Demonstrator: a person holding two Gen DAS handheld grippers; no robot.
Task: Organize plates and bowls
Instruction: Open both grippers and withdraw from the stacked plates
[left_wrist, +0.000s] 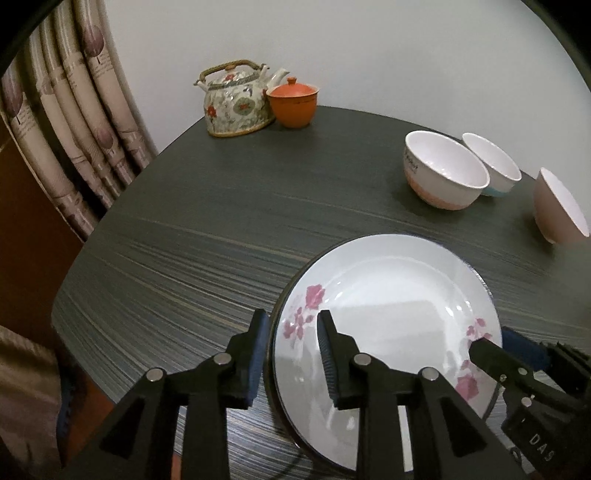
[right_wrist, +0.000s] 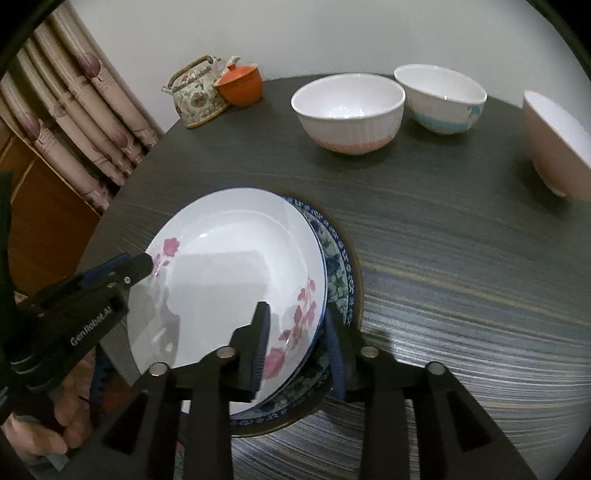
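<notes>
A white plate with pink flowers (left_wrist: 388, 314) (right_wrist: 229, 280) lies on top of a blue patterned plate (right_wrist: 338, 269), slightly off to its left. My left gripper (left_wrist: 291, 354) has its jaws on either side of the white plate's left rim. My right gripper (right_wrist: 295, 347) has its jaws on either side of the right rim. Each gripper shows in the other's view, the right one (left_wrist: 491, 350) and the left one (right_wrist: 142, 264). Three bowls stand at the back right: a white and pink bowl (right_wrist: 347, 110), a white and blue bowl (right_wrist: 441, 98) and a pink bowl (right_wrist: 557, 144).
A flowered teapot (left_wrist: 236, 99) and an orange lidded cup (left_wrist: 293, 101) stand at the far edge of the dark round table (left_wrist: 207, 221). A patterned curtain (left_wrist: 70, 110) hangs on the left beyond the table's edge.
</notes>
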